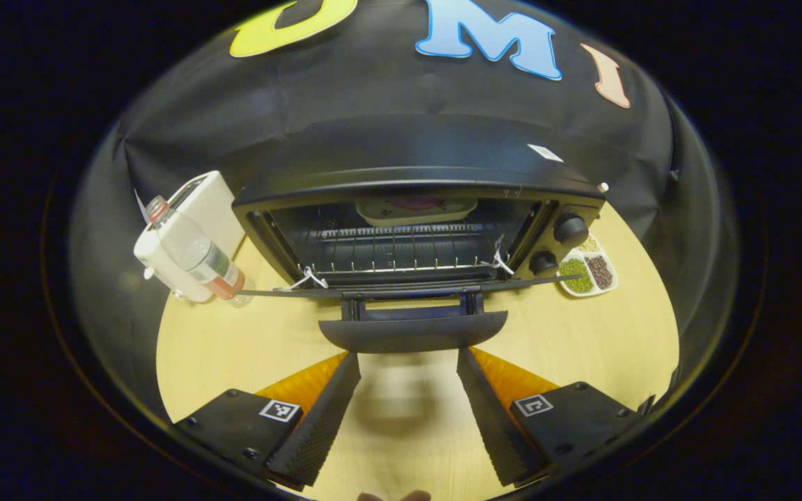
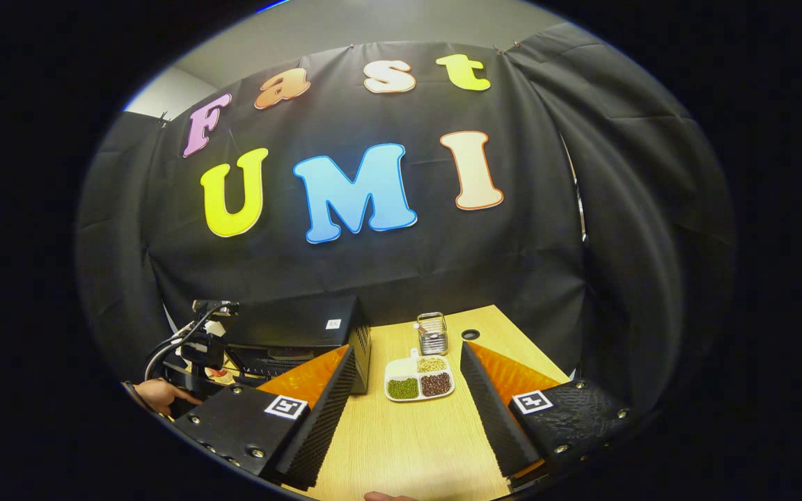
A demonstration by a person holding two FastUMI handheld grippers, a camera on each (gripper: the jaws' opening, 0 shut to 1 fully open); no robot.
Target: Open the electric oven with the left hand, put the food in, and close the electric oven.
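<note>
With food on the rack mid-frame, I keep my left claw released below the door handle, ready to close the oven.

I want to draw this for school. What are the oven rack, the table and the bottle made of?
The oven rack looks like shiny metal wire: thin silvery bars that catch the light. The table looks like pale wood or a wood-look board, with fine grain lines and a matte top. The bottle seems to be clear plastic: see-through, with a label band.
</note>
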